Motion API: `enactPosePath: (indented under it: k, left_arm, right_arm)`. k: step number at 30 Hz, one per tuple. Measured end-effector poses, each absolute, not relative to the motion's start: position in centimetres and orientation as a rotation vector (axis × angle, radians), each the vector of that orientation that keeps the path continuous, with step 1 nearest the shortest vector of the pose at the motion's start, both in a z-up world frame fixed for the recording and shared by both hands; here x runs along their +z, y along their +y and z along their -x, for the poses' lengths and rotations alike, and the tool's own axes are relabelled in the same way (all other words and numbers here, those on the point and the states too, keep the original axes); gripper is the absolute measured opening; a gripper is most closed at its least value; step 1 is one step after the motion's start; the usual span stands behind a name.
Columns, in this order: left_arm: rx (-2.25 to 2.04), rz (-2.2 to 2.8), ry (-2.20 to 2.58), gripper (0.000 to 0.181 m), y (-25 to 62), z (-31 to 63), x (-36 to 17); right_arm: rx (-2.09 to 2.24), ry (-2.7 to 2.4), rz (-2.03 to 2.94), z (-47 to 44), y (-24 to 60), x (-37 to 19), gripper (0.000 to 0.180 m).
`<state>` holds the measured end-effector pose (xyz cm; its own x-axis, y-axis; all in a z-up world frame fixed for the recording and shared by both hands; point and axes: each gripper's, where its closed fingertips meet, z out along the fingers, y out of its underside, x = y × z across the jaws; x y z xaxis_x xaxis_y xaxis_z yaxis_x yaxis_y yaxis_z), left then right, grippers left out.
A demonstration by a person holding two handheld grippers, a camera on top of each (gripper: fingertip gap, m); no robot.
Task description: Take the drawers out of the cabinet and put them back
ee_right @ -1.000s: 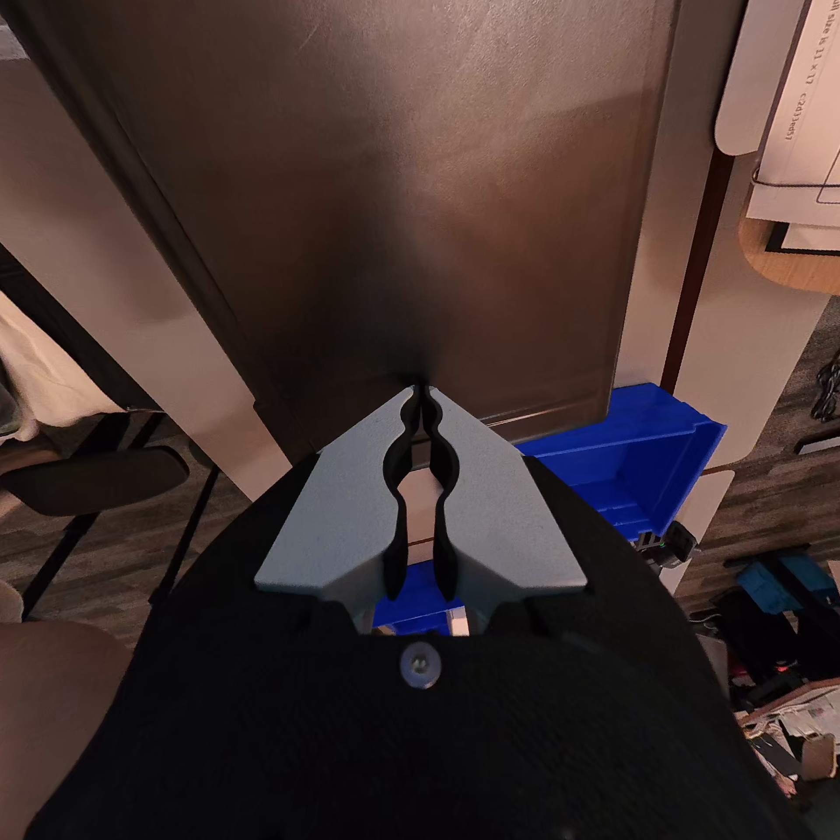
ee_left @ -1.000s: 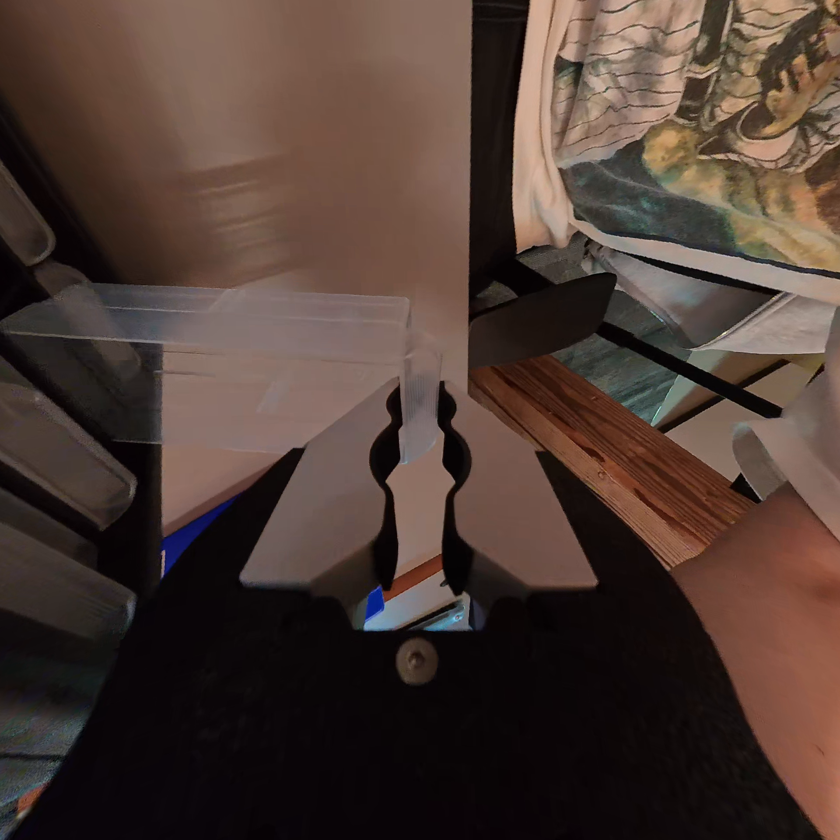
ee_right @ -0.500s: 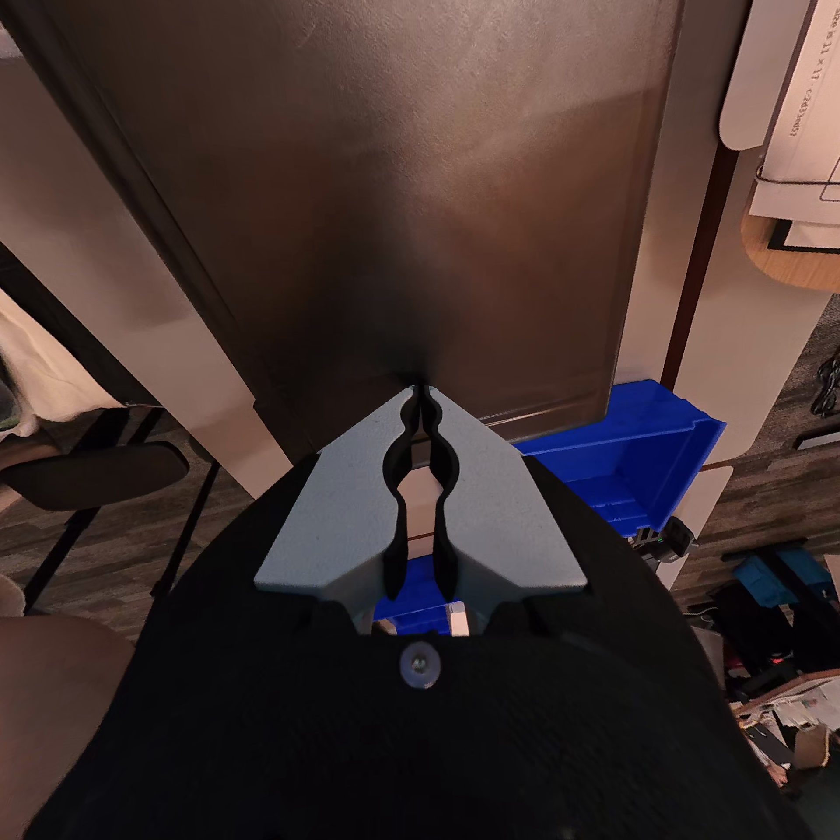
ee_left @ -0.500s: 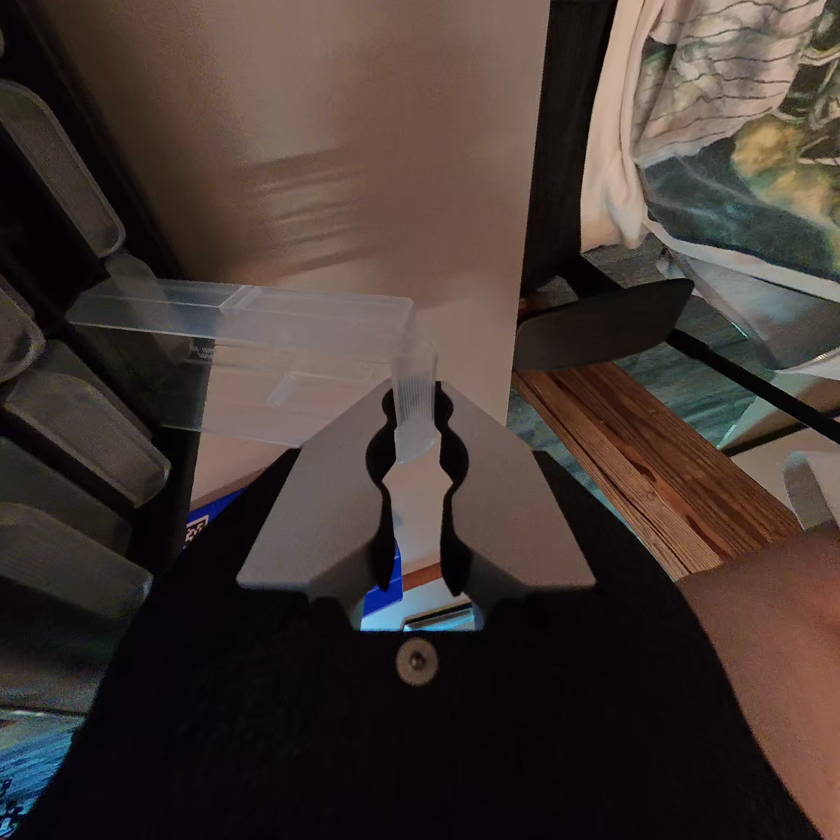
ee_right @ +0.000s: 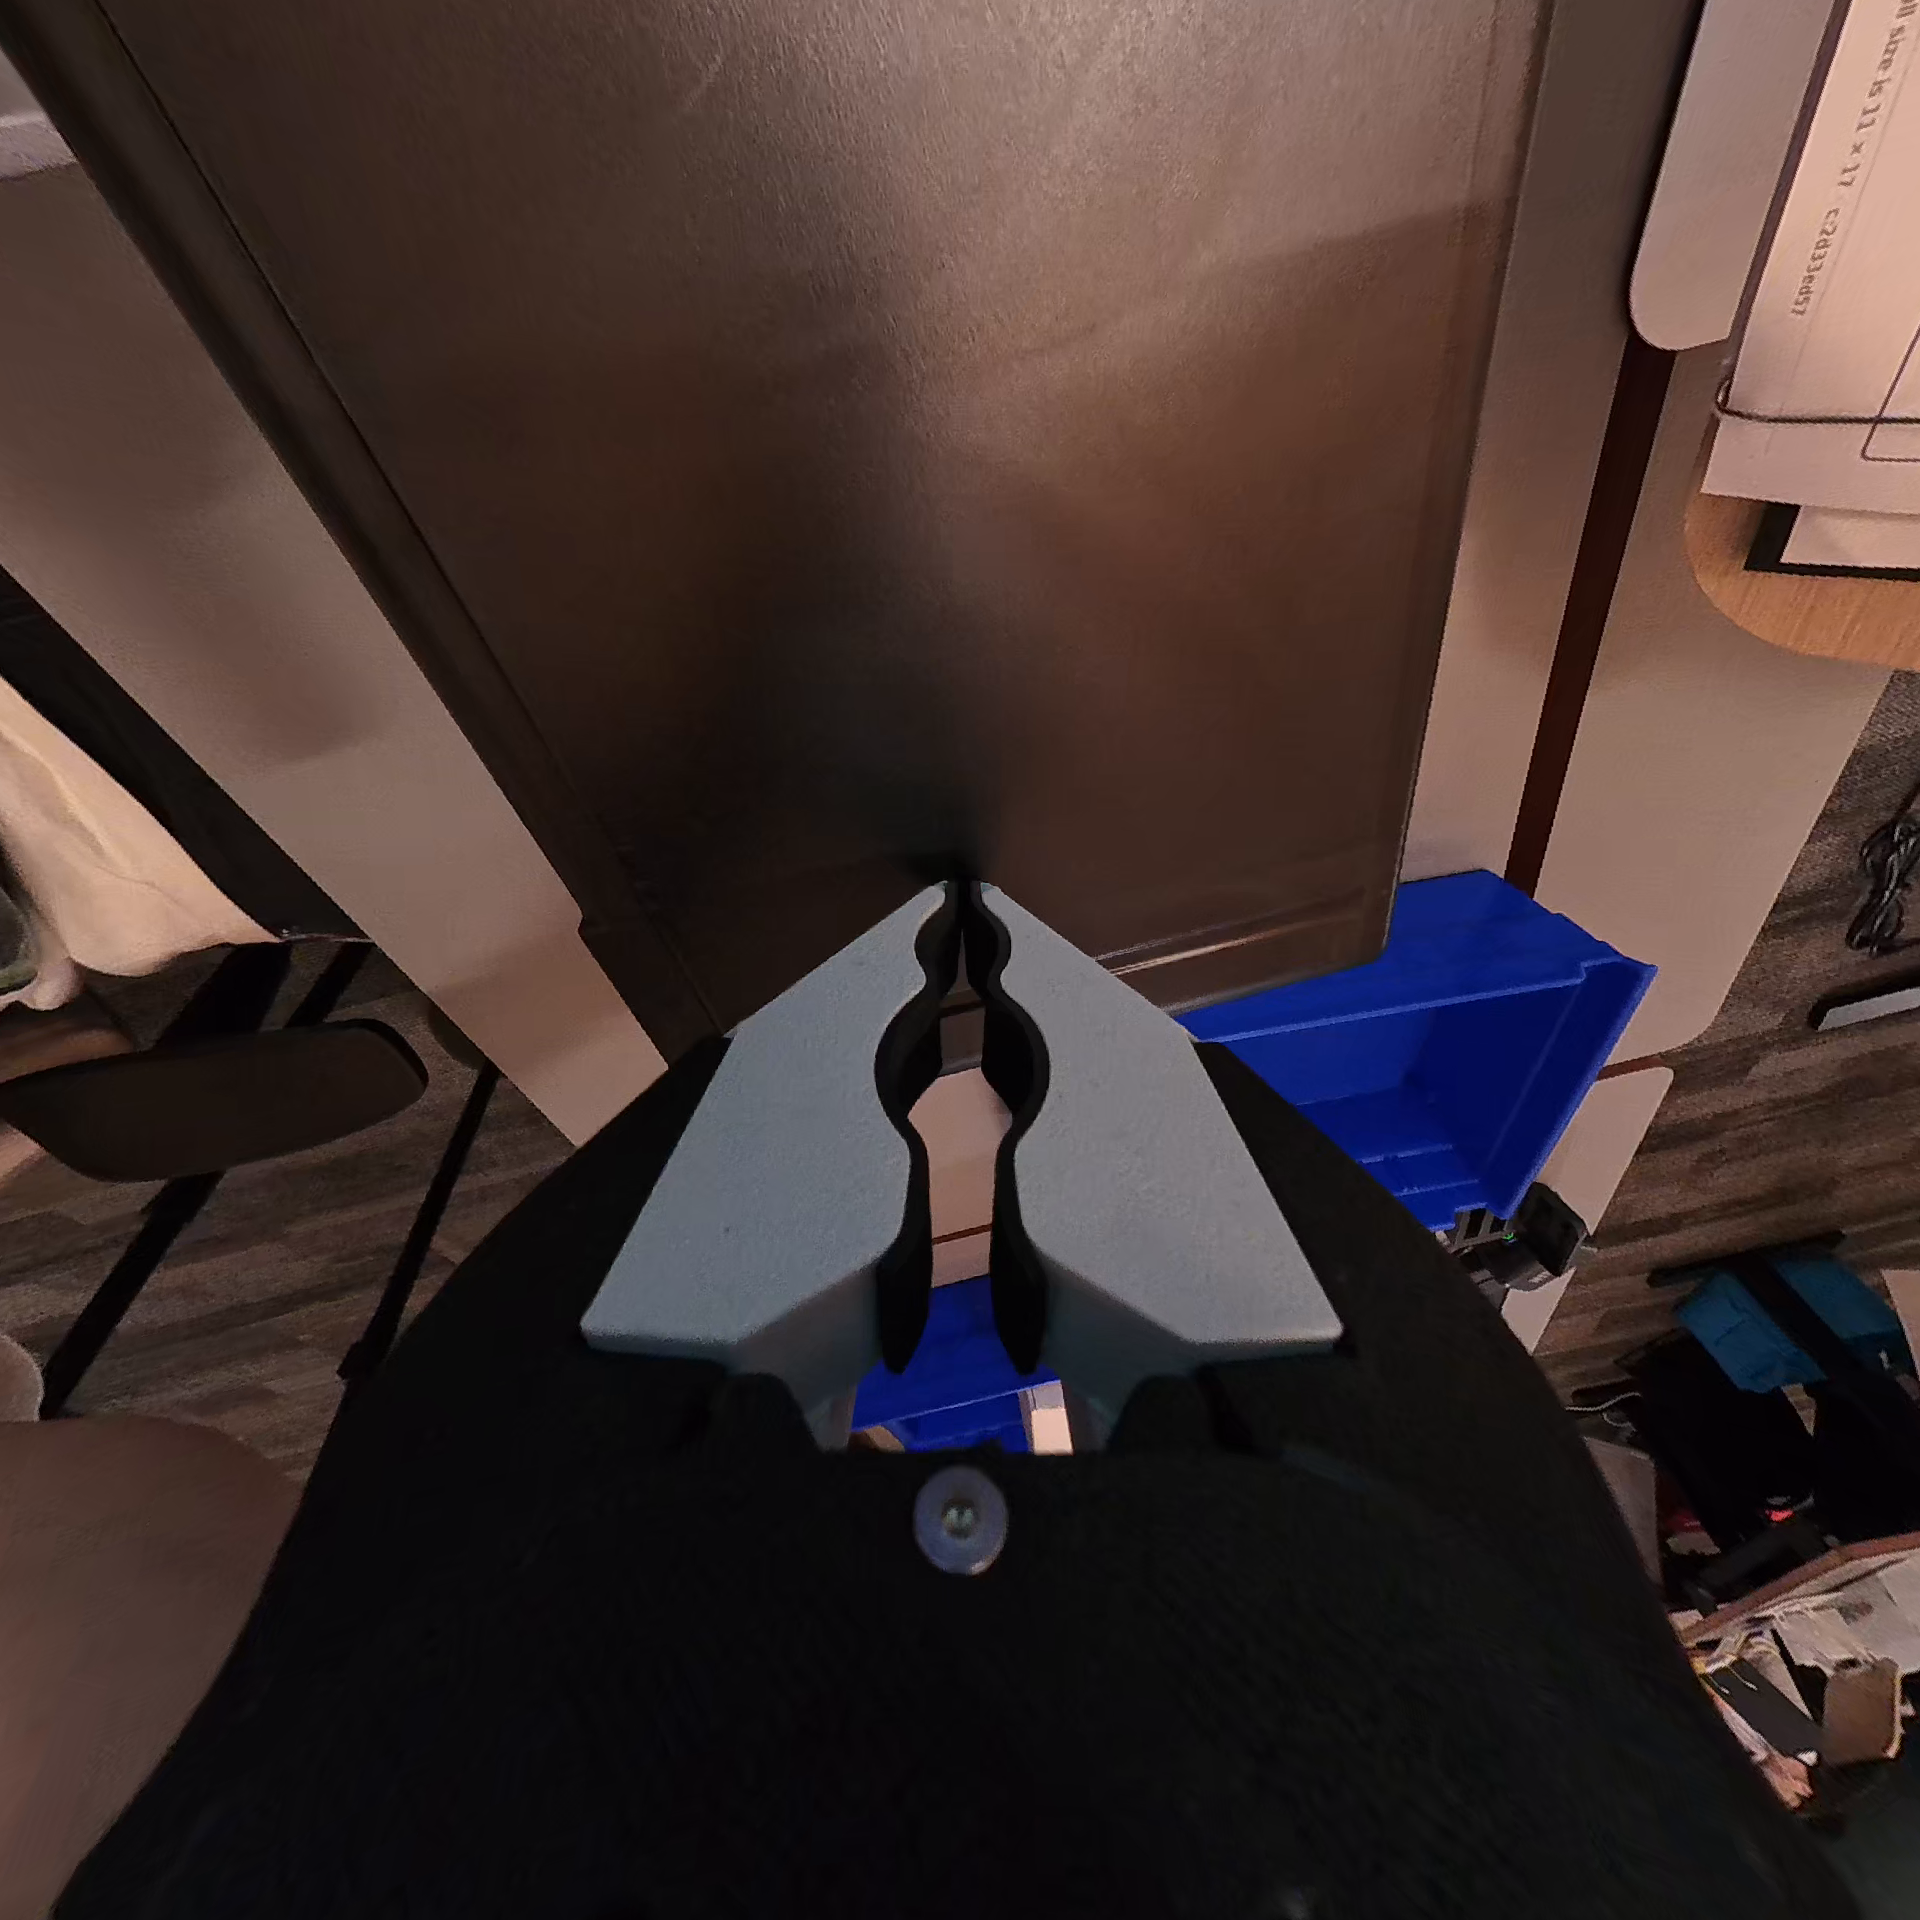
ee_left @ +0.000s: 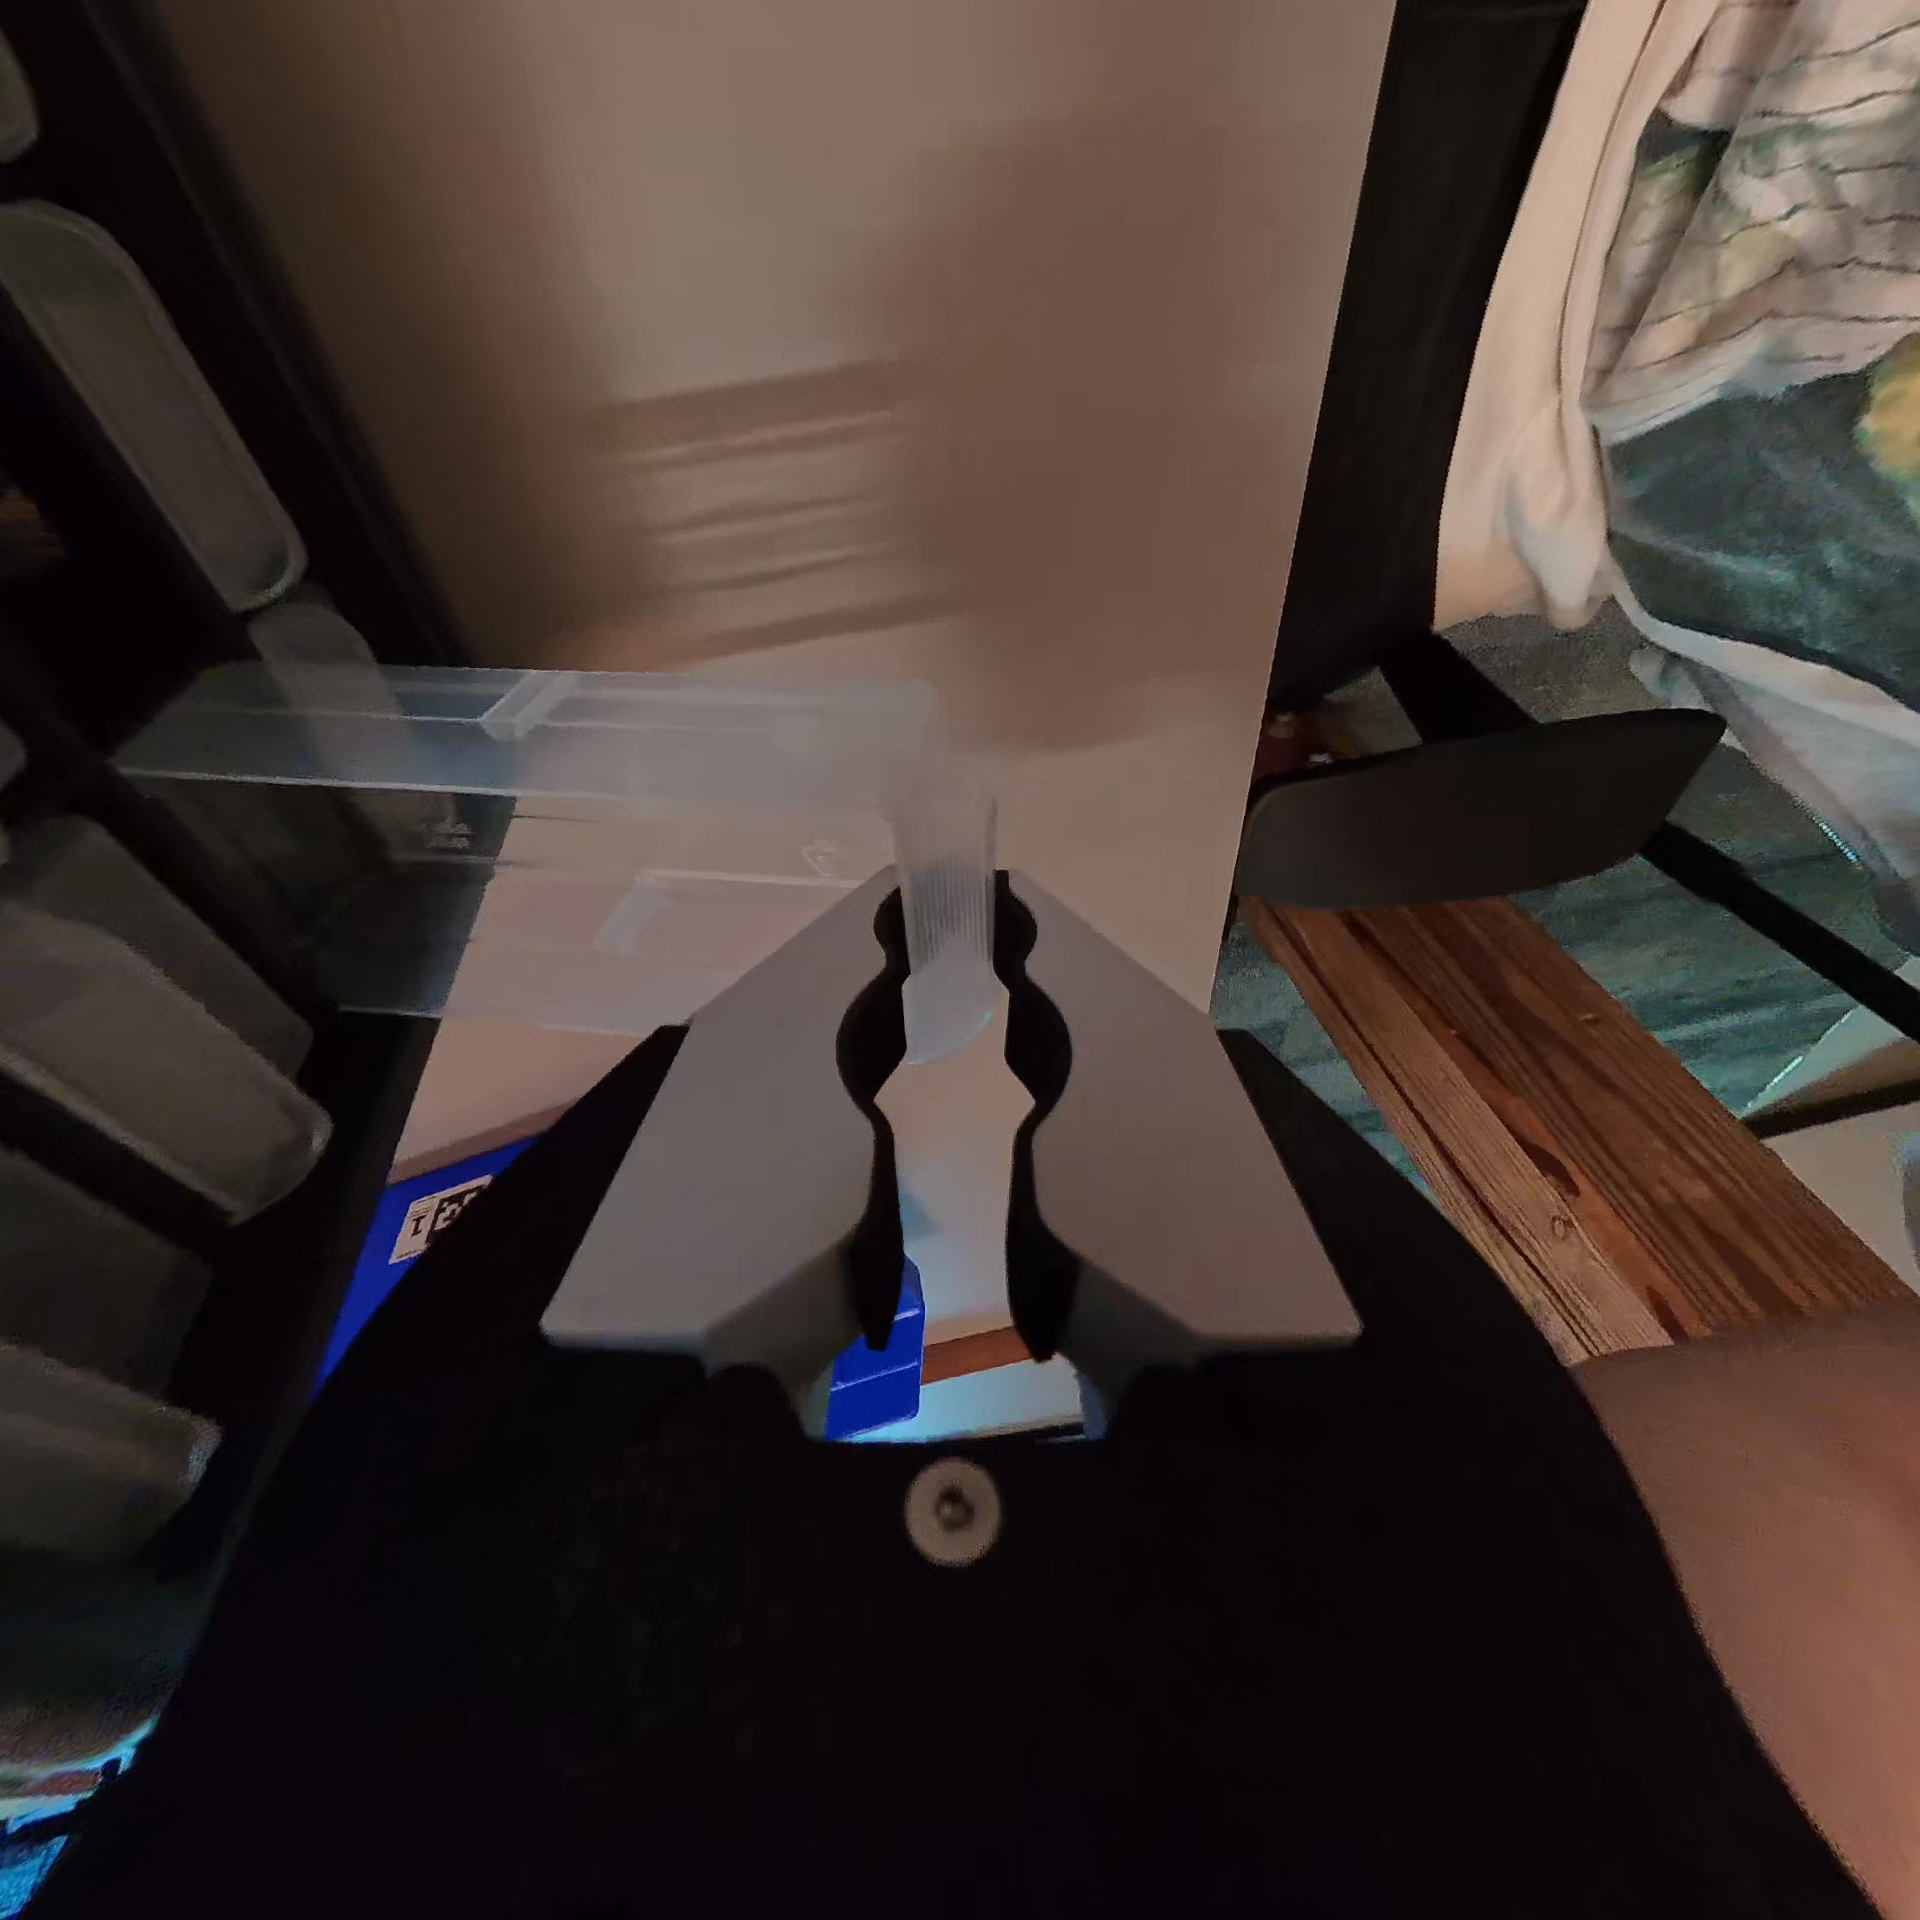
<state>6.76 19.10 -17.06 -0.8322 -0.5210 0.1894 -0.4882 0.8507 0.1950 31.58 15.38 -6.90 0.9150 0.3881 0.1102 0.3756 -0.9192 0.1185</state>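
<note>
My left gripper (ee_left: 948, 904) is shut on the ribbed handle tab (ee_left: 945, 935) of a clear plastic drawer (ee_left: 582, 831). It holds the drawer in the air, and the drawer's body reaches left toward the black cabinet (ee_left: 62, 644). Several clear drawers (ee_left: 135, 416) sit in the cabinet's slots at the left edge. In the right wrist view, my right gripper (ee_right: 961, 896) is shut and empty. Its tips rest against the cabinet's dark outer panel (ee_right: 883, 468).
A beige panel (ee_left: 831, 312) stands behind the drawer. A black chair armrest (ee_left: 1475, 821) and a wooden plank (ee_left: 1507, 1122) lie to the right, beside a person's shirt (ee_left: 1714, 364) and forearm (ee_left: 1787, 1558). A blue bin (ee_right: 1455, 1060) sits below the cabinet, with floor clutter (ee_right: 1766, 1507) at the right.
My left gripper has swung left with the drawer, bringing the cabinet's front and its drawers into view. The right gripper has stayed against the dark panel.
</note>
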Motion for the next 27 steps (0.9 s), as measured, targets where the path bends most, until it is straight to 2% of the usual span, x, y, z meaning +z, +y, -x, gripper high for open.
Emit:
enactPosePath:
  k: [17,27]
  left_arm:
    - [-0.207,-0.805,-2.894,0.01,18.9,-7.1,-19.2]
    - [-0.223,-0.924,-3.109,0.011,21.2,-9.9,-21.5]
  right_arm:
    - [0.248,0.613,-2.957,-31.6,15.4,-6.9,0.0]
    - [0.275,0.63,-2.949,-31.6,15.4,-6.9,0.0]
